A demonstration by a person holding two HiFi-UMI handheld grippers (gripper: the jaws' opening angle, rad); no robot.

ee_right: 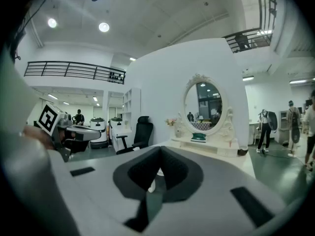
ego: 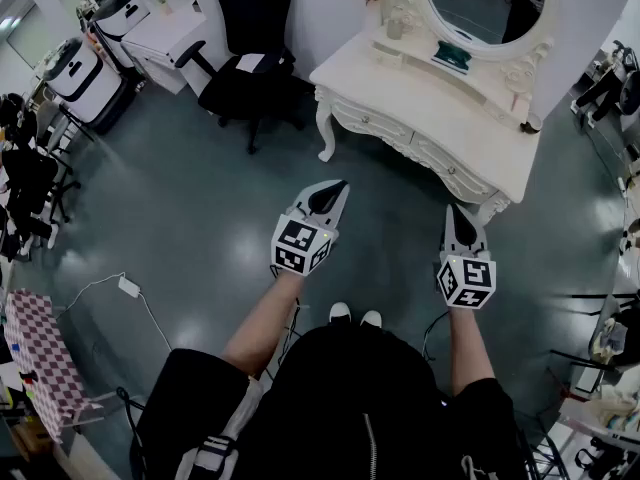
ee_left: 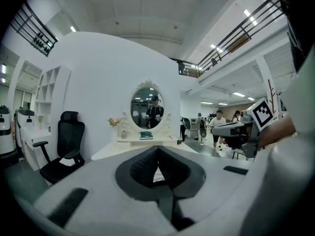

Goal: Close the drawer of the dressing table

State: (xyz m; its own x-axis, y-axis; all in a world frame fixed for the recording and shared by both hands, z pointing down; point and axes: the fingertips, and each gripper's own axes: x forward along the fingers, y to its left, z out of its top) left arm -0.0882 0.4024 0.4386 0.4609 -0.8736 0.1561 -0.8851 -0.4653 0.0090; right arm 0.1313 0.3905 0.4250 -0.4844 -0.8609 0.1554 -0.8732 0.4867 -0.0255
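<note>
While the dressing table (ego: 440,108) stands untouched against the white wall, a person faces its front from the grey floor (ego: 200,218) with a gripper in each hand, neither one in contact with the furniture. The left gripper (ego: 338,187) is clenched on nothing, its jaws meeting tip to tip, and it hangs well short of the table's front. The right gripper (ego: 457,213) is likewise closed and empty. It sits the nearer of the two to the table, off its front corner. Both point roughly level toward the table.

The drawer fronts (ego: 372,125) run along the table's front, just under its top. From this standpoint none plainly juts out, so which drawer is open, and by how much, cannot be told. An oval mirror (ego: 485,3) rises at the back of the table, and a black office chair (ego: 250,58) stands apart from the table's far end.

By the look of it, the job is at its opening stage: nothing has been pushed and no jaw rests on a drawer. What is left appears to be all of it: closing the gap to the table, setting a shut gripper against the open drawer's face and pressing it in until it sits flush with the table's front.
</note>
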